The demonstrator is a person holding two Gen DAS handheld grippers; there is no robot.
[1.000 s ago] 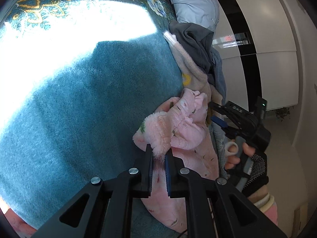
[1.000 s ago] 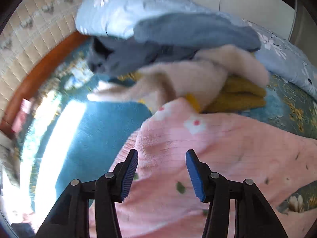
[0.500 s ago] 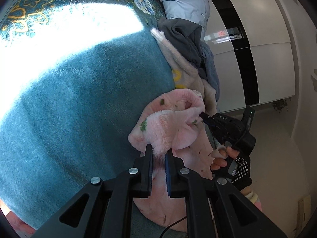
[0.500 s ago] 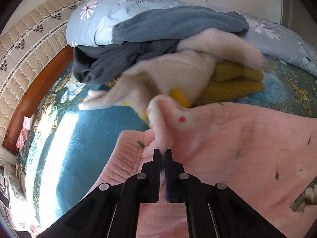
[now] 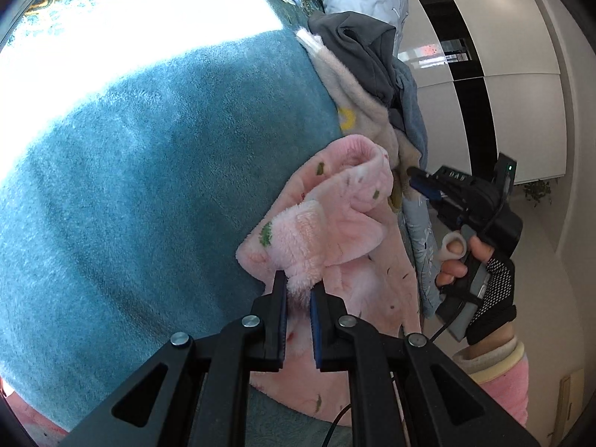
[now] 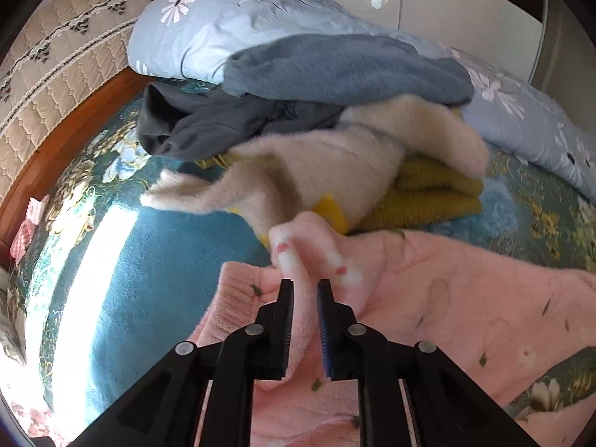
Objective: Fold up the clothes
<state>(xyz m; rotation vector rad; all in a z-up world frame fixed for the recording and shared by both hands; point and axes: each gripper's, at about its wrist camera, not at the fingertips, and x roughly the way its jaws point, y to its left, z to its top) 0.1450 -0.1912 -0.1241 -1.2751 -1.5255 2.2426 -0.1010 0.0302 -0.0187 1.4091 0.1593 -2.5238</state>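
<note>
A pink fleece garment [image 5: 335, 231] with small flower prints lies bunched on the teal bedspread [image 5: 149, 171]. My left gripper [image 5: 298, 290] is shut on a fluffy fold of its near edge. My right gripper [image 6: 305, 290] points down over another raised fold of the same pink garment [image 6: 447, 298]. Its jaws are opening: the fold shows between them, but the blue pad [image 6: 323, 327] stands free of it. In the left wrist view the right gripper [image 5: 415, 178], held by a gloved hand [image 5: 484, 279], sits just off the garment's far fold.
A heap of other clothes lies just beyond: a cream fleece [image 6: 316, 164], a mustard knit [image 6: 428, 193], a dark grey garment [image 6: 208, 119] and a blue one [image 6: 346, 67]. A pale blue flowered pillow [image 6: 223, 18] and a wooden bed frame [image 6: 56, 156] lie behind. White wardrobe doors [image 5: 514, 104] stand at the right.
The right gripper's jaws closed on the pink fold and have parted again, and it has drawn slightly back from the garment. The left gripper has kept its grip and place.
</note>
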